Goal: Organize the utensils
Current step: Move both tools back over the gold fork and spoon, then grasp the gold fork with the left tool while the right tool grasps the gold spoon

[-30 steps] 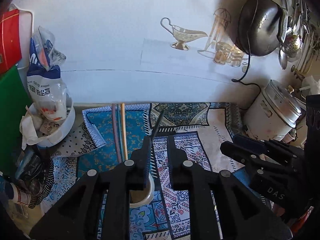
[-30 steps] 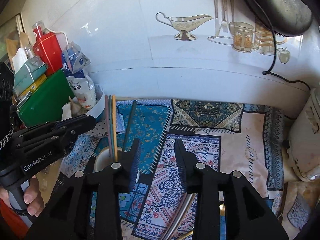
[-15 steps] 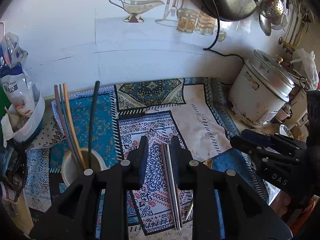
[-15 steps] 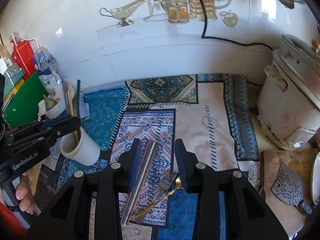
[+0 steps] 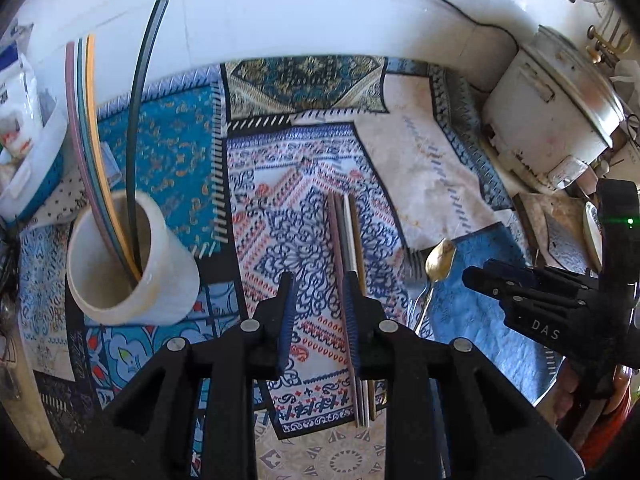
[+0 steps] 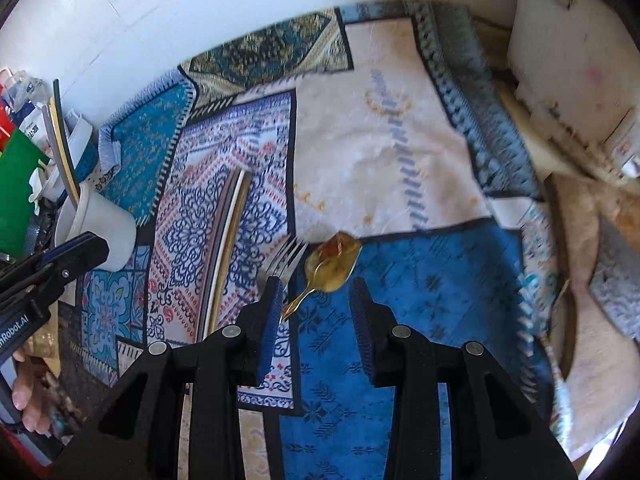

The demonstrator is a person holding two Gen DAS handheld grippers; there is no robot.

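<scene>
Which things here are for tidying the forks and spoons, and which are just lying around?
For the job:
white cup with sticks in it
loose chopsticks on the cloth
fork
gold spoon

Just lying about:
rice cooker
green board
white bag

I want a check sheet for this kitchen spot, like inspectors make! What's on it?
Surface: patterned cloth over the counter, some stains.
Job's things: white cup holding four sticks; more sticks lying flat on the cloth; fork and gold spoon side by side.
Clutter: white bag and green board behind the cup; cleaver at right.
Grippers: left gripper empty, jaws apart, above the flat sticks; right gripper empty, jaws apart, above the spoon.
Cables: black cord down the wall.
Surroundings: white tiled wall; white rice cooker at right.
</scene>
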